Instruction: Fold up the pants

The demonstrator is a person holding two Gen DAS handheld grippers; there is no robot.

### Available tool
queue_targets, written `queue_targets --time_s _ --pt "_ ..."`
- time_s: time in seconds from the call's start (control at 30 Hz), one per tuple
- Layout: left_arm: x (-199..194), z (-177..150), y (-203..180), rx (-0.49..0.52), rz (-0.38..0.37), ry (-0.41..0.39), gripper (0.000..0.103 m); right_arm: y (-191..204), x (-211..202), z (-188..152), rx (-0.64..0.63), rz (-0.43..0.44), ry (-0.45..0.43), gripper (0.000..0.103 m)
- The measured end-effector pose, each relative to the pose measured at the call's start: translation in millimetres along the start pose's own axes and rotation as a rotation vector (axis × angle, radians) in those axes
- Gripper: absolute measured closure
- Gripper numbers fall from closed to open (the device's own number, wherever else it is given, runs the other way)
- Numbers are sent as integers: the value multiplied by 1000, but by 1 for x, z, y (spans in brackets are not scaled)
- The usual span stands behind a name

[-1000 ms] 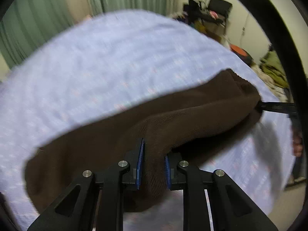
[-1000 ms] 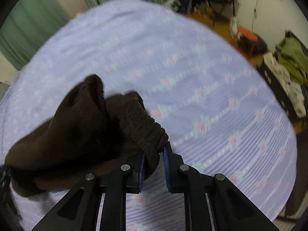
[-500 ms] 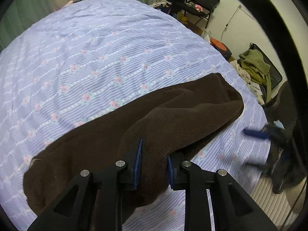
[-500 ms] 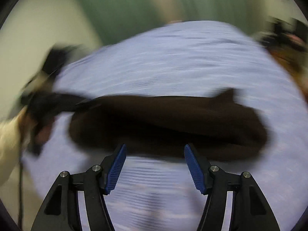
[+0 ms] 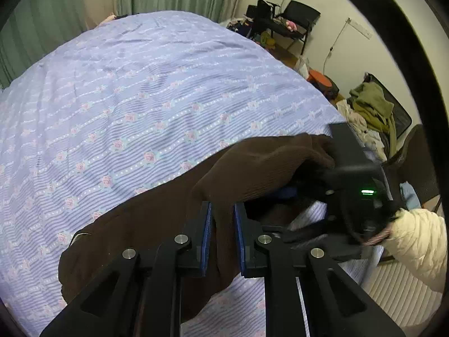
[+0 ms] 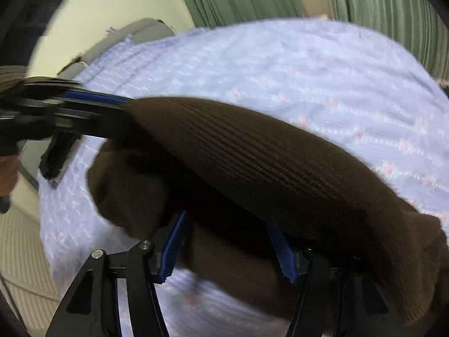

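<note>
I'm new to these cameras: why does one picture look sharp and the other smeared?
Left wrist view: sharp, the rose-print bedspread bulging from fisheye distortion. Right wrist view: motion blur smears the bedspread, though the brown pants show ribbing; dark lens rims frame both.

Brown pants (image 5: 157,224), lilac rose-print bedsheet (image 5: 140,84)
</note>
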State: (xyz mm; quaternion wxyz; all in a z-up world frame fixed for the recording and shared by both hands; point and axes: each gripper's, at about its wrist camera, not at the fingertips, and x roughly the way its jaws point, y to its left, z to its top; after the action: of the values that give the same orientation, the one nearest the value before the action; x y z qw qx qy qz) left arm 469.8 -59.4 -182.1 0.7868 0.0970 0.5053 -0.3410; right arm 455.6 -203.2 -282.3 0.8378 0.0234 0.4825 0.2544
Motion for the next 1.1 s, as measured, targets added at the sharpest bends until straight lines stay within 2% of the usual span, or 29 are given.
queue_targets --time_s 0.13,0.2,0.27,0.3,0.33,0.4,0.43,0.5,0.6,0.67,0.73,0.8,0.9,0.93,0.97,1.0,1.03,1.1 --pt "5 -3 3 -30 -1 5 86 -8 23 -25 70 71 105 62" --pt "5 -9 6 -50 28 8 85 -1 19 -48 50 81 112 70" --pt "-1 -19 13 -82 69 -8 70 5 10 -66 63 76 122 71" --pt "-7 -28 18 -110 115 -21 54 7 7 -71 78 68 122 72" --pt "-18 -41 27 -152 183 -46 47 8 6 -71 87 53 120 72" --pt "-37 -66 45 -220 287 -80 42 15 -5 -70 91 10 91 73" --pt "-46 -82 55 -263 338 -93 34 23 -13 -67 87 -26 67 73" --pt "-56 -106 72 -312 392 -100 30 34 -30 -64 83 -57 -1 72" --pt "-50 -138 94 -346 449 -51 30 55 -41 -59 47 -26 -45 72" --pt "-41 -150 102 -366 445 -40 30 71 -36 -55 -28 -35 -45 72" --pt "-31 -158 118 -414 423 -41 30 76 -26 -52 -72 -59 -29 72" --pt "-22 -164 143 -498 401 -53 30 74 -15 -46 -56 -57 -11 72" --pt "1 -170 162 -614 296 -57 30 73 -5 -40 -25 -49 12 72" --pt "13 -171 167 -656 235 -43 36 76 -3 -36 -26 -52 12 72" --pt "20 -172 170 -688 216 -33 42 76 -2 -36 -21 -59 10 72" --pt "24 -172 173 -721 201 -29 59 75 -2 -36 3 -61 16 72" --pt "21 -168 172 -723 215 -31 68 74 -2 -37 23 -56 22 72" --pt "0 -156 162 -658 307 -62 75 77 -5 -39 36 -51 26 72"
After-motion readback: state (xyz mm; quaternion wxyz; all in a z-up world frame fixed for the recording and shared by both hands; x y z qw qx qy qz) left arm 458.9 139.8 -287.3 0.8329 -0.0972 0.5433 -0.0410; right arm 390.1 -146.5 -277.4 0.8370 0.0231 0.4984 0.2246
